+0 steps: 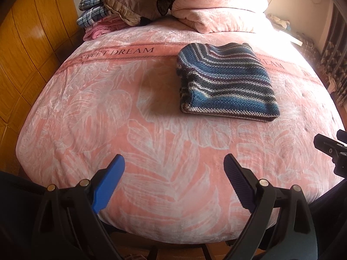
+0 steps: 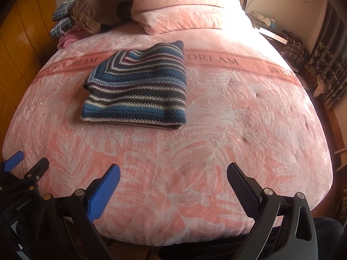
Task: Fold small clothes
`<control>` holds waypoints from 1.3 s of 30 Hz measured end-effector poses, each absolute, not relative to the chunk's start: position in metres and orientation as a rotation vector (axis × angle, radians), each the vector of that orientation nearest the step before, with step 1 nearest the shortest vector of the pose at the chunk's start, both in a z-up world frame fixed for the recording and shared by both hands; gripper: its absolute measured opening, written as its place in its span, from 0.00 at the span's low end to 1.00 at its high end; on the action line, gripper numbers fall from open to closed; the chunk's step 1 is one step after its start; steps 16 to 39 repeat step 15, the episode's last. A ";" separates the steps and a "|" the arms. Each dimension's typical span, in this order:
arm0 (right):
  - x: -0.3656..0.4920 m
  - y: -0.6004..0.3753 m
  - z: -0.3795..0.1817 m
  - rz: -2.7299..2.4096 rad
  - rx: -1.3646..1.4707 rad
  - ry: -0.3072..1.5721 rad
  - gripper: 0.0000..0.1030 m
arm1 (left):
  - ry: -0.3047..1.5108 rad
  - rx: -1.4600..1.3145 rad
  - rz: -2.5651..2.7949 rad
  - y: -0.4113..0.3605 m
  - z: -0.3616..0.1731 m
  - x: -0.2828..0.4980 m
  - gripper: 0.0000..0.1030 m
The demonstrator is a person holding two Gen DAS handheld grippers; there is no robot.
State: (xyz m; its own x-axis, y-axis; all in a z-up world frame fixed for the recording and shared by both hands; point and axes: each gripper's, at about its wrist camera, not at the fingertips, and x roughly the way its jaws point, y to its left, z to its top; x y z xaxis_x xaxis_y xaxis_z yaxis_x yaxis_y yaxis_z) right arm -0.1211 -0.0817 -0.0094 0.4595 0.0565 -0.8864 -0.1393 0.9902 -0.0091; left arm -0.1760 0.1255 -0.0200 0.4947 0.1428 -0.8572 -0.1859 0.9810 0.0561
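Lying folded on bed (image 1: 151,195), striped knit (image 1: 225,80) long axis head-to-foot, left gripper (image 1: 173,162) and right gripper (image 2: 173,171) spread.

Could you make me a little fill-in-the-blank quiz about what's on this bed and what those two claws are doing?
1. The striped knit garment lies ____ into a neat rectangle on the pink bedspread.
2. The left claw and the right claw both have their jaws ____.
3. Printed beside the garment is the word ____.
4. Neither claw is ____ the garment.

Missing words: folded; open; DREAM; touching
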 end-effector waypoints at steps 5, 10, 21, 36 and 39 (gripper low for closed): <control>-0.121 -0.083 -0.009 0.105 -0.099 1.075 0.96 | 1.035 -0.046 0.196 0.126 -0.020 -0.176 0.89; -0.118 -0.087 -0.010 0.104 -0.080 1.091 0.96 | 1.034 -0.045 0.197 0.126 -0.020 -0.176 0.89; -0.119 -0.088 -0.009 0.096 -0.083 1.085 0.96 | 1.025 -0.034 0.197 0.127 -0.022 -0.175 0.89; -0.119 -0.088 -0.009 0.096 -0.083 1.085 0.96 | 1.025 -0.034 0.197 0.127 -0.022 -0.175 0.89; -0.119 -0.088 -0.009 0.096 -0.083 1.085 0.96 | 1.025 -0.034 0.197 0.127 -0.022 -0.175 0.89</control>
